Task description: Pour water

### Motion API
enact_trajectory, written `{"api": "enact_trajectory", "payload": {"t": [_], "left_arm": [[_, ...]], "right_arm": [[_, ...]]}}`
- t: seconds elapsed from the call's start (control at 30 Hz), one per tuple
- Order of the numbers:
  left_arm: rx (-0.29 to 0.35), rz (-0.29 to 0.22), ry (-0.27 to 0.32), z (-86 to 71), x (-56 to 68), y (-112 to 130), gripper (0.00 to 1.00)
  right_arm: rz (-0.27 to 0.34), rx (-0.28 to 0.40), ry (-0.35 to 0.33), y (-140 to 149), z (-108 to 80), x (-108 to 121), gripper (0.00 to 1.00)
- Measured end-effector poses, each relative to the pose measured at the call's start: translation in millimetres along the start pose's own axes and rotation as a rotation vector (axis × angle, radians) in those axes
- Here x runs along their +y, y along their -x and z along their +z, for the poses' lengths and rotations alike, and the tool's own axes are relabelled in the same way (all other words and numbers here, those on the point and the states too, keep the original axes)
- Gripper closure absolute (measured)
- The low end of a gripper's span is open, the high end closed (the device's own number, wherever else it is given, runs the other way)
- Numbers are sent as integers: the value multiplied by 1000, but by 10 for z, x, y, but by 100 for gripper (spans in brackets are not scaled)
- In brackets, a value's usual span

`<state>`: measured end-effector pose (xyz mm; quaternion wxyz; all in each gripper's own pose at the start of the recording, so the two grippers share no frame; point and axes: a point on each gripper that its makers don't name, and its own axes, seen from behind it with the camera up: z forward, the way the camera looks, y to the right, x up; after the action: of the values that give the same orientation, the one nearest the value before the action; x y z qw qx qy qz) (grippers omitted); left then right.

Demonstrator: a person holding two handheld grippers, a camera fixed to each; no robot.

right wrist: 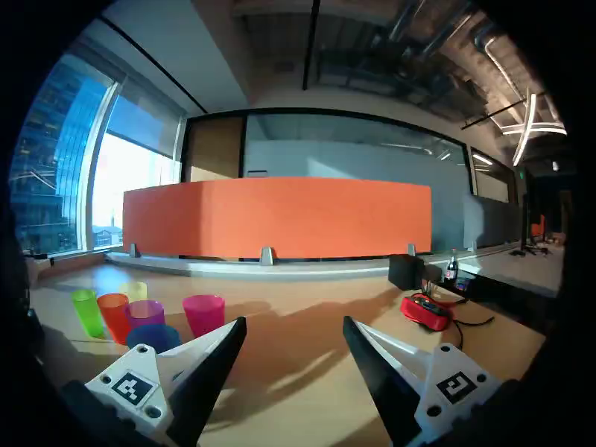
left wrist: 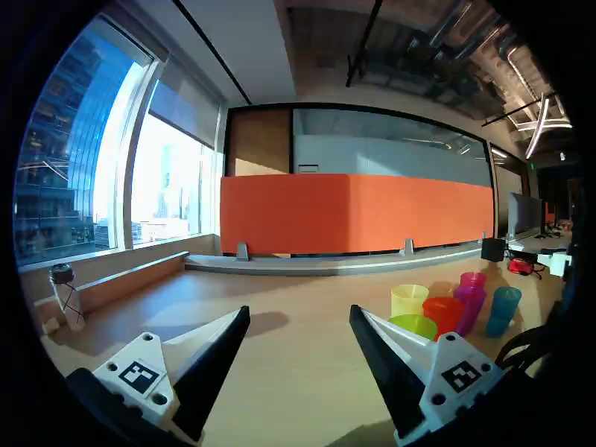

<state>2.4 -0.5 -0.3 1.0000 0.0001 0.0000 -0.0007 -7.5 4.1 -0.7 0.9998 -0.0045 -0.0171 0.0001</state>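
On a long wooden table (left wrist: 298, 365) backed by one orange partition (left wrist: 357, 212), pouring has yet to begin. The two tools, the left hand-held gripper (left wrist: 298, 311) and the right hand-held gripper (right wrist: 293, 322), both gape wide and hold nothing. Six coloured cups (left wrist: 444, 311) stand clustered between them, none lifted; whether any holds water cannot be told.

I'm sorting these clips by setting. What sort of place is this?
Most likely an open-plan office: a long wooden desk with an orange divider screen along its back, and tall windows looking onto city towers.
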Motion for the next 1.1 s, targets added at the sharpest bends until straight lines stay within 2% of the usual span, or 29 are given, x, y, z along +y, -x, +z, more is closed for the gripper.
{"api": "enact_trajectory", "payload": {"t": [0.33, 0.67, 0.87, 1.1], "left_arm": [[-11, -5, 13, -7, -26, -324, 0], [-19, 14, 44, 61, -5, -757, 0], [-15, 69, 46, 116, 13, -1058, 0], [0, 58, 69, 178, 58, -1465, 0]], "right_arm": [[2, -17, -31, -227, 0, -20, 0], [-6, -17, -57, -787, 39, 5, 0], [-6, -12, -76, -1152, 65, -14, 0], [-12, 4, -103, -1542, 101, -66, 0]]}}
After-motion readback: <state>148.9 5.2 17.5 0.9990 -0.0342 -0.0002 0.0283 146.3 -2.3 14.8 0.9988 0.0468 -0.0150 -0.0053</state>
